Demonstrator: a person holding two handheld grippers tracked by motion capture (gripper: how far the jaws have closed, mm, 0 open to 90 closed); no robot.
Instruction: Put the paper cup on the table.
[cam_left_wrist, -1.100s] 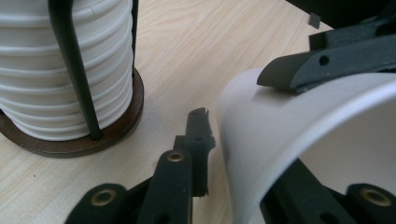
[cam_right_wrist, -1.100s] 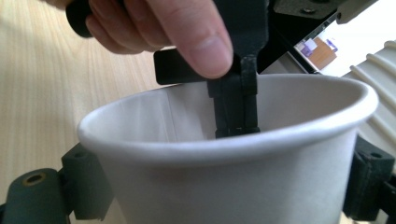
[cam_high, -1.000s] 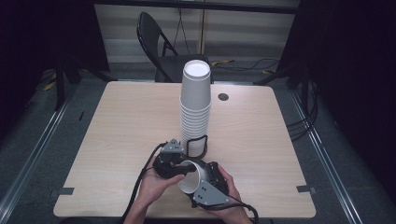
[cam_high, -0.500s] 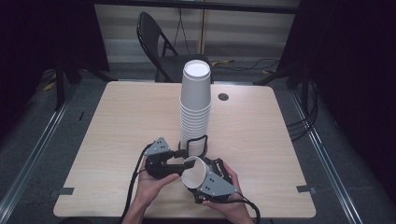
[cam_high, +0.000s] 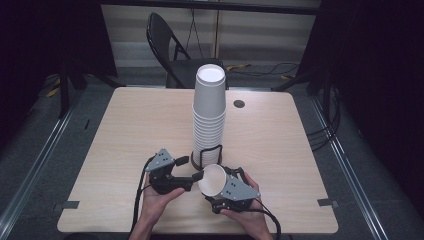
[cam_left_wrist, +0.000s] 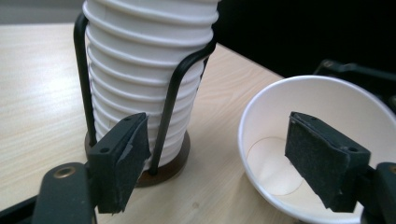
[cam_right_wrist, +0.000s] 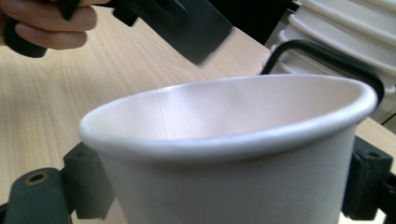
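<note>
Nearest, right gripper (cam_high: 216, 181) clamps single paper cup (cam_high: 212, 180) by its sides, mouth tipped toward left gripper (cam_high: 192, 179), likely for handover. Cup empty, just in front of cup stack (cam_high: 209, 112). Left gripper jaws spread wide, one pad (cam_left_wrist: 322, 158) over cup mouth, gripping nothing. Beyond, stack sits nested in black wire holder (cam_high: 209, 156) on table (cam_high: 135, 125); top cup empty.

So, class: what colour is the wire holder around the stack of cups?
Black; the wire holder shows best in the left gripper view, around the white stack of cups.
</note>
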